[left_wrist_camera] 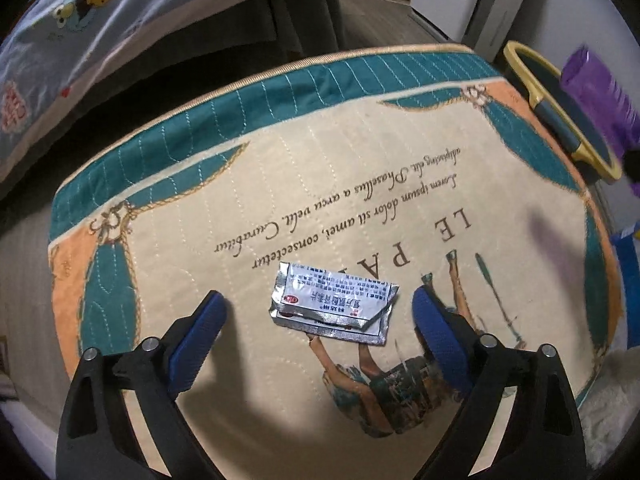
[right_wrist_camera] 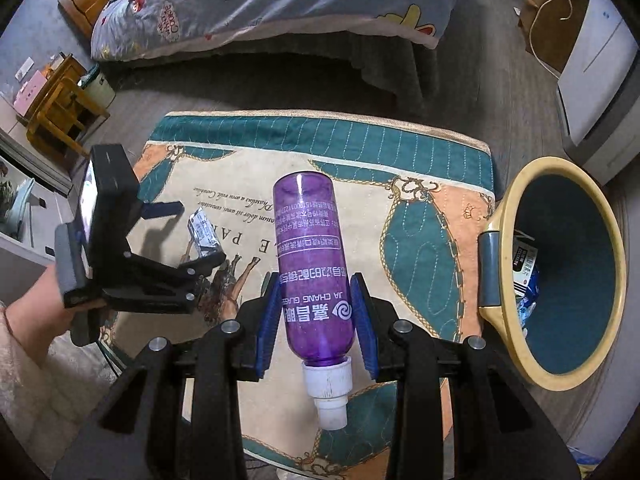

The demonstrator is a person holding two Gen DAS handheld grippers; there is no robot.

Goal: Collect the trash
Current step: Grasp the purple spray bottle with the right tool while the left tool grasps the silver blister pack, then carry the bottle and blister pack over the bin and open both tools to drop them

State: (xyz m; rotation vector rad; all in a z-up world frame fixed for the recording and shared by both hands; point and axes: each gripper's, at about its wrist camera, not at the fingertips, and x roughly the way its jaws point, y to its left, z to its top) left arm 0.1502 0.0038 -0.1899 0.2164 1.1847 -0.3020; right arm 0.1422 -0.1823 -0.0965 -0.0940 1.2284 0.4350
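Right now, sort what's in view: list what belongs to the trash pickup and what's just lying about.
Part of the job:
- purple bottle, clamped in the right gripper
- foil packet on the mat, between the open left gripper's fingers, untouched
- bin, some trash already inside

Just lying about:
- mat
- bed
- stool
- white appliance

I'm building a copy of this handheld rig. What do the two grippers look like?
Both match: the left gripper and right gripper have black angular linkage arms joined by silver round pins, ending in blue textured pads. Seen from the right wrist, the left one carries a black boxy block on top.
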